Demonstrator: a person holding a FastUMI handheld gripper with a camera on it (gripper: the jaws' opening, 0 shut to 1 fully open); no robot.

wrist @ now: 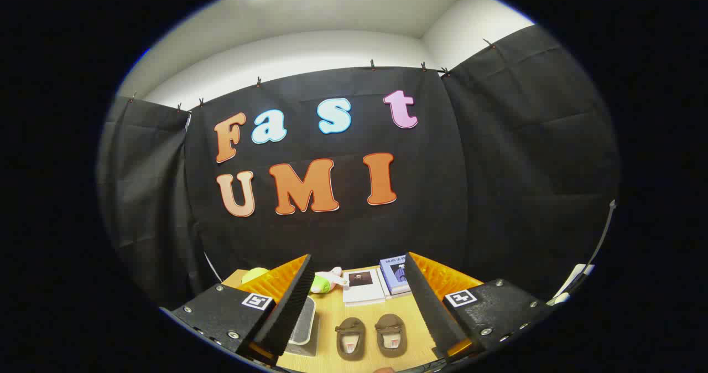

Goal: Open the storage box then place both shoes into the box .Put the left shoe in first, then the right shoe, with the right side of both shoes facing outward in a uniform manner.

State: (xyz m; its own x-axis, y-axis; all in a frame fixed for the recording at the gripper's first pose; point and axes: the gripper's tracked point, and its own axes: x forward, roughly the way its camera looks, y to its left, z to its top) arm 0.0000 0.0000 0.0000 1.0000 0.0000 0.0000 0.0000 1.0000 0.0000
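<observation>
Fingers (354, 301) spread apart above the surface (326, 312), framing paired shoes (370, 337); storage box (303, 329) beside them, presumably approached first.

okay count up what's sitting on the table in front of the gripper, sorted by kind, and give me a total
Shoes: 2, between the open gripper fingers
Storage box: 1
Books: 2
Soft toy: 1
Total: 6
</observation>
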